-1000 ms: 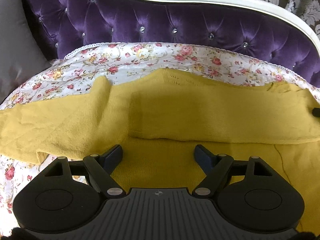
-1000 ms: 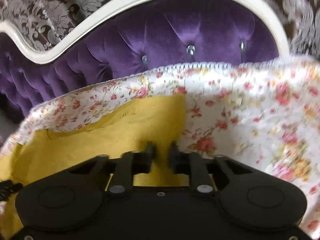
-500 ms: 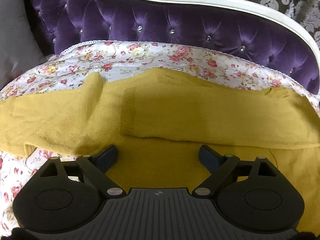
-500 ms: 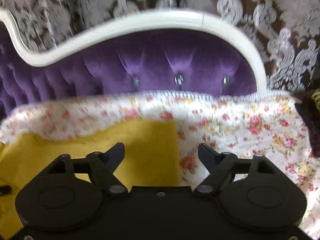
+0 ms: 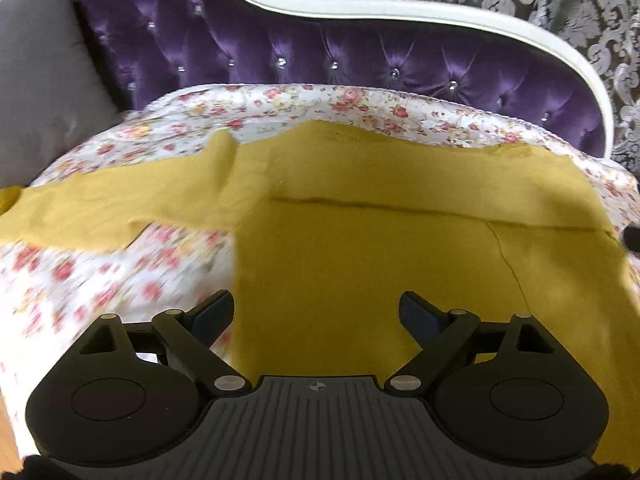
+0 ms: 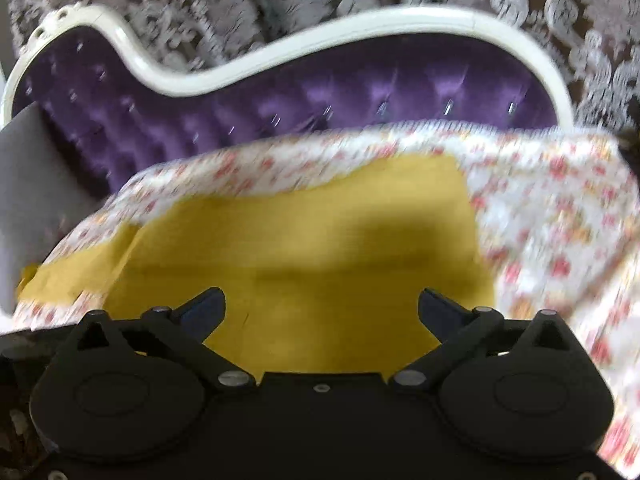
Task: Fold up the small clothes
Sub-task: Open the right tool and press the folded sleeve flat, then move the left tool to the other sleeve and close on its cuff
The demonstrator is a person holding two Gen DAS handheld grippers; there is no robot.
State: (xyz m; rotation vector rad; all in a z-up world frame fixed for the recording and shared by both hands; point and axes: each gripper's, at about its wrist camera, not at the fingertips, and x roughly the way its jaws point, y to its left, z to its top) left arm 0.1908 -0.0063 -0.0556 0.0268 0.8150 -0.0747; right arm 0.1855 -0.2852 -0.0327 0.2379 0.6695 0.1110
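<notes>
- Yellow knit garment [image 5: 400,248] lies spread on the floral-print cover [image 5: 132,264] of a purple tufted sofa [image 5: 320,56]. It looks like a small sweater.
- One sleeve is folded across the upper body; its lower edge [image 5: 400,210] shows as a straight dark crease running across the chest.
- The other sleeve [image 5: 100,208] lies stretched out flat to the left side, onto the floral cover, not yet folded.
- A thin seam or thread line [image 5: 508,264] runs down the right part of the body panel.
- Left tool [image 5: 318,312]: fingers spread wide, nothing between them, hovering above the near part of the body close to its left side edge.
- Right tool [image 6: 322,308]: fingers likewise wide apart and empty, above the near part of the body. That view is motion-blurred, so fabric detail there is unreliable.
- Judgement: step in hand is the second sleeve fold, left tool being nearer to it.
- To do it well: pinch the outstretched sleeve near the cuff, catching both layers; lift only enough to clear the body and carry it across to lie parallel on the folded sleeve.
- Right tool could press on the shoulder line as an anchor so the body does not drag.
- Risk: knit is soft and stretchy; a hard pull would skew the existing crease or bunch the floral cover.
- Gray cushion [image 5: 40,64] at the sofa's left end sits clear of the work area.
</notes>
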